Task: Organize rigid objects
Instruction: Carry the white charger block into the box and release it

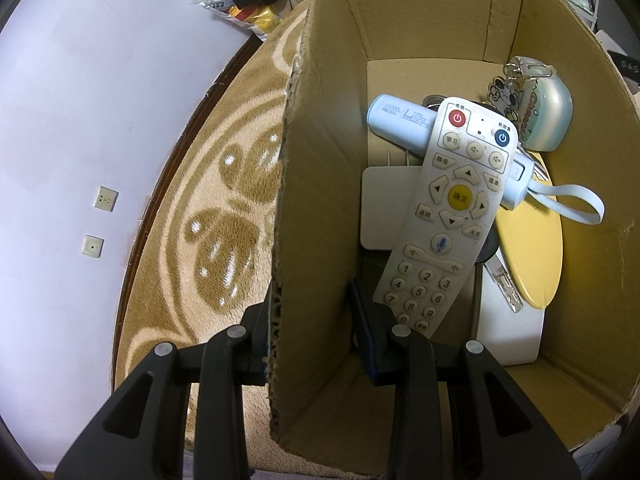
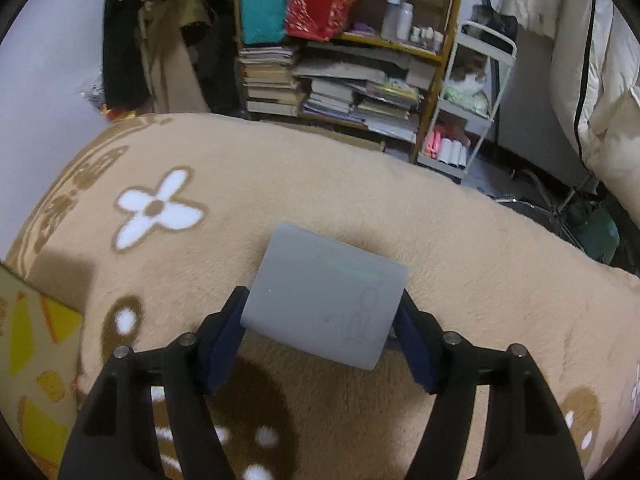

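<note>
Two hand-held grippers | left hand-held gripper (image 1: 308,344) spread astride cardboard box (image 1: 420,20) wall, not clamped: box may slide | your right hand-held gripper (image 2: 322,336) pinches grey case (image 2: 324,300) above blanket (image 2: 460,240) by its near edges: may pivot out.

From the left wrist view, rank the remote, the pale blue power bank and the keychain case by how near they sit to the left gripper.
1. Remote: nearest, its number-pad end just beyond the left gripper, inside the cardboard box.
2. Pale blue power bank: mid-box, lying crosswise under the remote's top end.
3. Keychain case: farthest, in the box's far right corner.
</note>
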The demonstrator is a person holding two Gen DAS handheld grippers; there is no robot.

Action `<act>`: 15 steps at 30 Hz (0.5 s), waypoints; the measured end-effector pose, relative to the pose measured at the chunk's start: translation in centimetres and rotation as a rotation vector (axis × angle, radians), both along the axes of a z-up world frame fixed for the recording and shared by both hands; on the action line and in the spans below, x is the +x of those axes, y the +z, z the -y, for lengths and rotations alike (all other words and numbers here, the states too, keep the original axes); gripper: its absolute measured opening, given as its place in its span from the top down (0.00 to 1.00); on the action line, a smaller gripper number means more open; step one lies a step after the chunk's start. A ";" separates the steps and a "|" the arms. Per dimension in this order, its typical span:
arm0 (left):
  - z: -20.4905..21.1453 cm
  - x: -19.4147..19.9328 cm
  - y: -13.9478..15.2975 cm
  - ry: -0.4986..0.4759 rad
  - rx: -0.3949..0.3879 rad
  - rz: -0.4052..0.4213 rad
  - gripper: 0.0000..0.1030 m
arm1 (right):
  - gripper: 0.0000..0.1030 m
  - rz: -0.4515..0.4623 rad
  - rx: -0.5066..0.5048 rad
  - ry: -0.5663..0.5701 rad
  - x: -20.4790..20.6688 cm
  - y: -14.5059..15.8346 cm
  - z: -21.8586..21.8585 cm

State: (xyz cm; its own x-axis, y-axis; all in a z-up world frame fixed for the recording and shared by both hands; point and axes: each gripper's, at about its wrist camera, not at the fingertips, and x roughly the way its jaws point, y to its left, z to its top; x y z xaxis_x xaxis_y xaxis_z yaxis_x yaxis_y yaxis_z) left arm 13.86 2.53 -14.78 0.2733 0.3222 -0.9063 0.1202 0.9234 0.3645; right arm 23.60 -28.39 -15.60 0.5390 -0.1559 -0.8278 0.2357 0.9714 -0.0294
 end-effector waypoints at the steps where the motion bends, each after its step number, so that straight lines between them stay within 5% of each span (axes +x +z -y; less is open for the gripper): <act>1: 0.0 0.0 0.0 0.000 0.000 0.000 0.69 | 0.28 0.013 0.013 0.006 -0.4 0.6 -0.1; 15: 0.2 0.1 0.1 -0.001 0.005 0.002 0.69 | 0.28 0.195 0.108 0.147 -6.2 9.1 -5.0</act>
State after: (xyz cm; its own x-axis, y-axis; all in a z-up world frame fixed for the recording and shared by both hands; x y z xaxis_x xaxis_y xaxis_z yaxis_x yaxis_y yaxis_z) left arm 13.93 2.36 -14.66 0.2758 0.3267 -0.9040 0.1206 0.9213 0.3698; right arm 17.36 -23.40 -6.54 0.7006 0.0196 -0.7133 0.0829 0.9906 0.1087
